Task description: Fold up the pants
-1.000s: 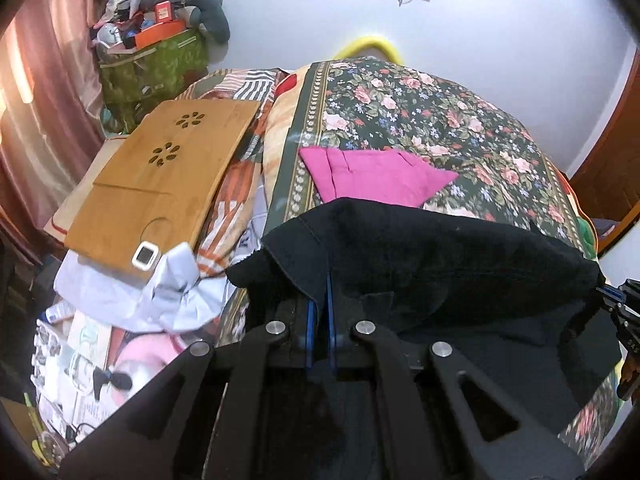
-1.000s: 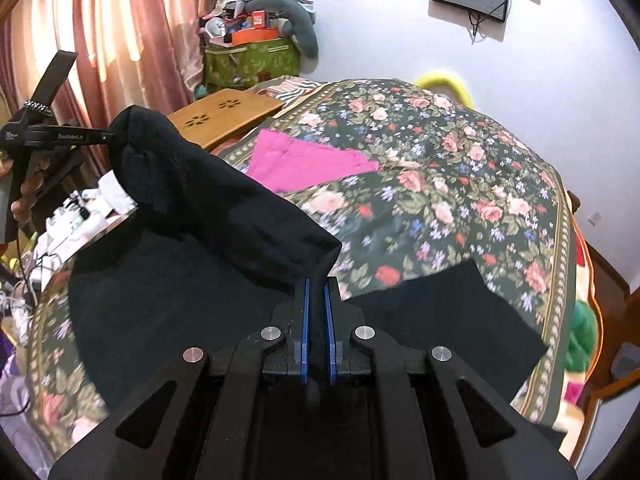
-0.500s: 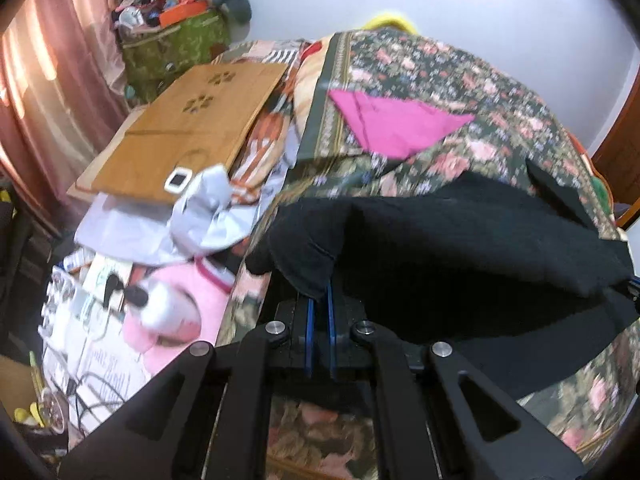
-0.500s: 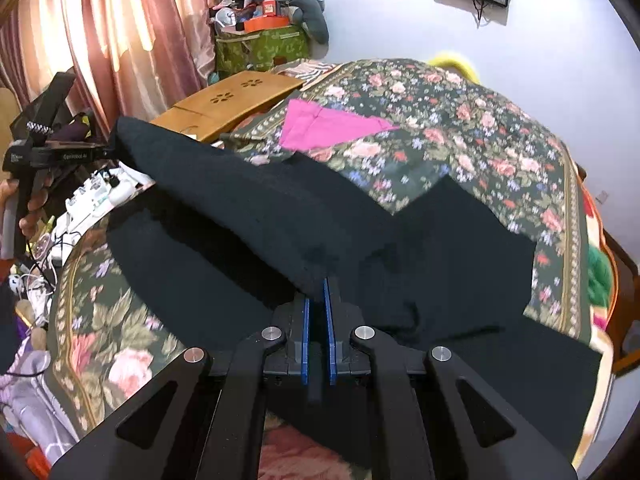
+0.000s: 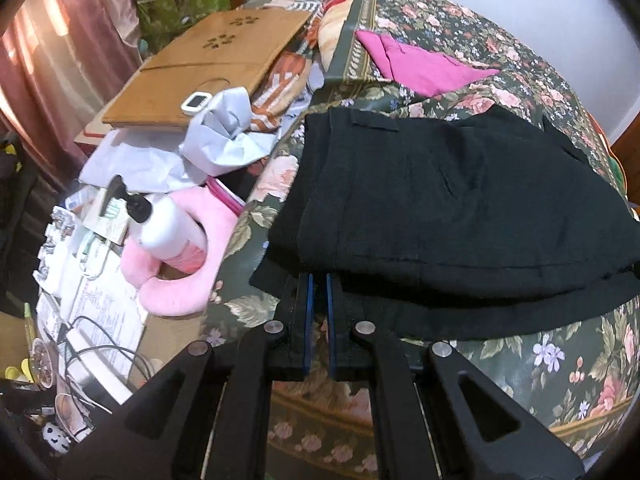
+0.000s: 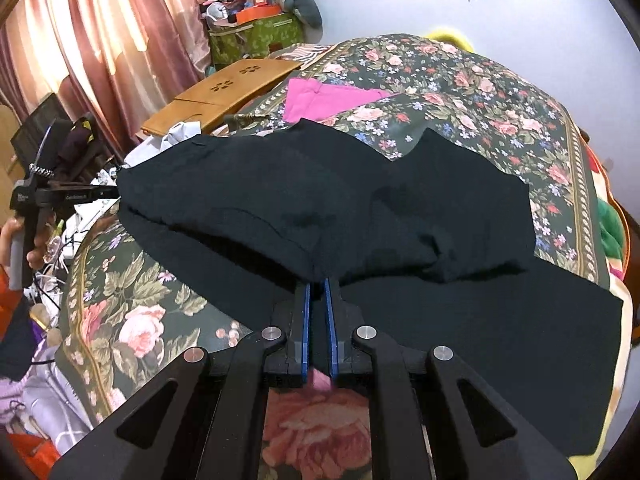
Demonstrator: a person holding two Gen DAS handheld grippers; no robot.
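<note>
Fold laid: black pants (image 5: 460,200) lie doubled on the bed (image 5: 560,360), frame centre. Left gripper (image 5: 317,280) and right gripper (image 6: 317,284) fingers narrow, apparently pinching the near edge. Next: release, withdraw.

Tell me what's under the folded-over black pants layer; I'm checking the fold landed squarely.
Under the folded-over layer another layer of the black pants sticks out along the near edge, lying on the floral bedspread. Whatever lies under the middle is covered.

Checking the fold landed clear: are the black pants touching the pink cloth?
Apart. The right wrist view shows floral bedspread between the pants and the pink cloth; the left wrist view shows that gap too.
</note>
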